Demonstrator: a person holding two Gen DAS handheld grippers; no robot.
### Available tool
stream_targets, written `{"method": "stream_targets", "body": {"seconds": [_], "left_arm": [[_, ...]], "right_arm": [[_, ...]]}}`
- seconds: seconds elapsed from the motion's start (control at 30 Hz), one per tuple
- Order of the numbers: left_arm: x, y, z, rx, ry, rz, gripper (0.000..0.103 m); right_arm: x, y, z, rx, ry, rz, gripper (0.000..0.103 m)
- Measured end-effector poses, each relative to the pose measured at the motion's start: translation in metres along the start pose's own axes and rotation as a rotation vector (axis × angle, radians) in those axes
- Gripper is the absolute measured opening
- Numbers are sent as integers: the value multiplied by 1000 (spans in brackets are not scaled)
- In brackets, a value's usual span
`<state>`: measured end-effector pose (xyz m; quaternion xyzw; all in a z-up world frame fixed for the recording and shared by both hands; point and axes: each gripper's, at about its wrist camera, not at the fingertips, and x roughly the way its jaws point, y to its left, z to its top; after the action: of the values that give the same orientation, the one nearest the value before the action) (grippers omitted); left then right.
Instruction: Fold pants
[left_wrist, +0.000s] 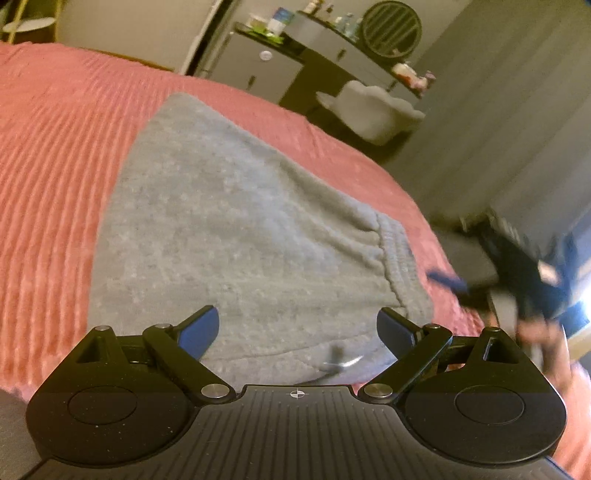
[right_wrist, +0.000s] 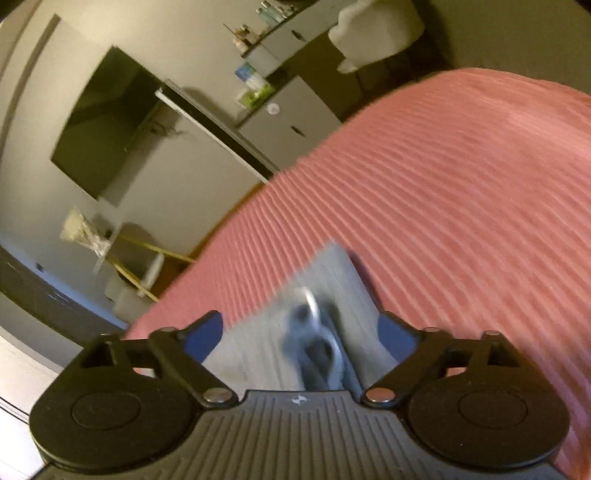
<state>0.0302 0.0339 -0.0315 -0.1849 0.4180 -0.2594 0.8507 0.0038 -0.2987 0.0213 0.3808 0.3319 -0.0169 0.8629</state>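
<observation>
- Left gripper (left_wrist: 297, 330): its blue-padded fingers (left_wrist: 199, 328) stand wide apart with nothing between them, hanging over the near edge of the pants (left_wrist: 236, 236).
- A drawstring (left_wrist: 338, 363) with a pale tip lies on the grey cloth right at the left gripper's base, blurred.
- Right gripper (right_wrist: 300, 332): jaws likewise spread wide, gripping nothing. In its own view a corner of the pants (right_wrist: 325, 280) runs up between the fingers, with the drawstring (right_wrist: 314, 332) a blurred dark and white loop on it.
- The pants are grey knit, lying folded flat on the bed's pink ribbed cover (left_wrist: 55, 155). The ribbed waistband (left_wrist: 397, 258) sits at the right side in the left view, close to the bed's edge.
- In the left view the right gripper (left_wrist: 532, 280) shows as a dark smear off the bed's right edge, just beside the waistband and apart from the cloth; too blurred there to read its fingers.
- The cover (right_wrist: 461, 192) stretches on bare beyond the pants in both views.
- Past the bed: a pale chair (left_wrist: 373, 110), grey cabinets (left_wrist: 266, 70) with small clutter on top, and a round dark fan (left_wrist: 391, 27).
- The right view adds a dark screen (right_wrist: 103, 122) on the wall and a broom (right_wrist: 122, 254) leaning low by it.
</observation>
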Motion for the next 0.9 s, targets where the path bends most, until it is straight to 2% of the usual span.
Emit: {"method": "stream_targets", "body": {"seconds": [0.1,0.2,0.27,0.33,0.47,0.57,0.73,0.77,0.83,0.9], "left_arm": [[-6,-2,-3,3,-9,28,96],[-7,2,-9,4,-4,76,97],[-7,3,-11,5,1,115,97],[-9,3,-13,9,1,151,97],[-22,0,-17,48,13,224,97],[-28,8,-6,55,28,306,97],[-38,32,25,20,-8,225,97],[-34,36,32,22,-7,231,97],[-23,38,43,45,-2,222,97],[-7,44,51,59,20,172,97]], "right_arm": [[-17,-1,-39,16,31,-54,96],[-19,-17,-72,81,124,-55,96],[-18,-16,-81,109,177,-62,96],[-19,-11,-83,121,176,-47,99],[-13,4,-95,90,248,-50,99],[-16,10,-89,44,207,-125,99],[-33,15,-59,-52,102,-112,99],[-32,15,-54,-69,96,-102,99],[-23,13,-45,-106,111,-44,99],[-6,8,-37,-131,173,-17,99]]}}
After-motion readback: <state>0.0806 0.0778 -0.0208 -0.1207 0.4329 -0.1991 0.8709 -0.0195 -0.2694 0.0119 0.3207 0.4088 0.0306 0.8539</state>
